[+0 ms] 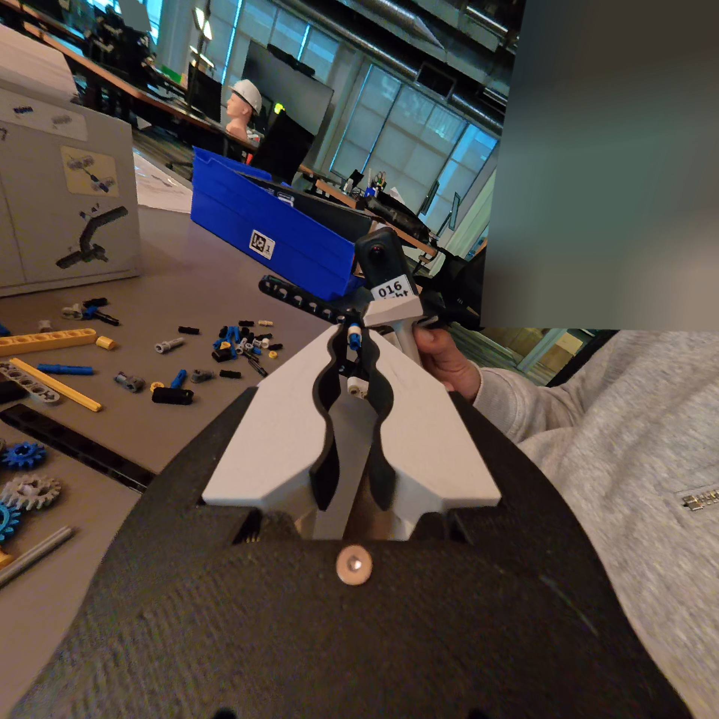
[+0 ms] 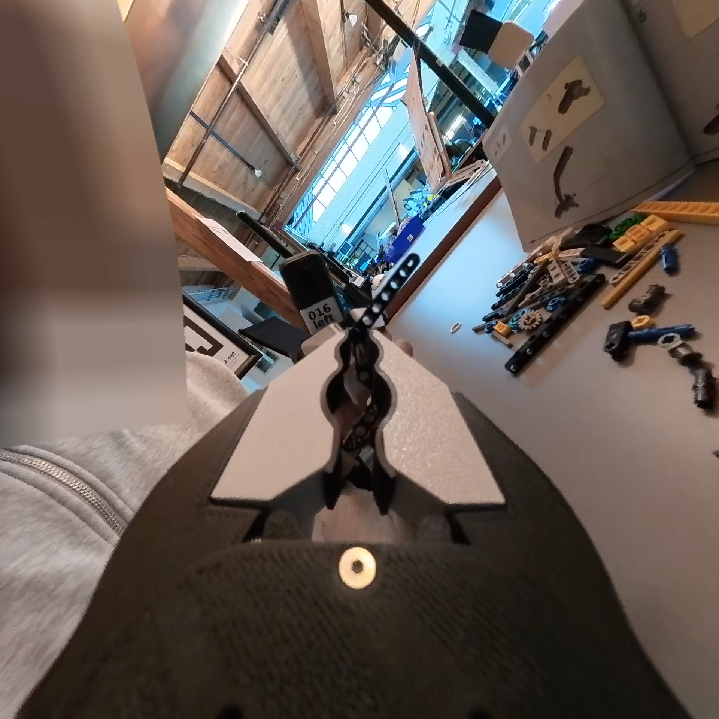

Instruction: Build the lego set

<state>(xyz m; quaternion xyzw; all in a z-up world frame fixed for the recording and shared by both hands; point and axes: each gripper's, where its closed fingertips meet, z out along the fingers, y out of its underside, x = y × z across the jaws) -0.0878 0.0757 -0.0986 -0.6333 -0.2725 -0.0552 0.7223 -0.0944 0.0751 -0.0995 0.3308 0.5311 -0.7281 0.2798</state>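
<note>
Clearly early stage. My left gripper (image 1: 355,338) fingers clamped on blue pin (image 1: 354,337); right gripper (image 2: 360,336) fingers clamped on black holed beam (image 2: 393,288), held mid-air at 12 o'clock. Most loose parts (image 1: 237,344) unassembled on table (image 1: 186,268), 9 o'clock. Build mostly left.

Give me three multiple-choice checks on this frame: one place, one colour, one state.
1. Where is the blue bin?
A. on the table, beyond the loose parts
B. on the floor
C. on a lap

2. What colour is the beam in the right gripper?
A. yellow
B. black
C. blue

3. The left gripper is:
A. wide open, empty
B. out of view
C. shut on a blue pin

Answers:
1 A: the bin rests on the tabletop past the scattered pieces.
2 B: the holed strip sticking out past the fingertips is black.
3 C: the fingertips pinch the pin.
</note>
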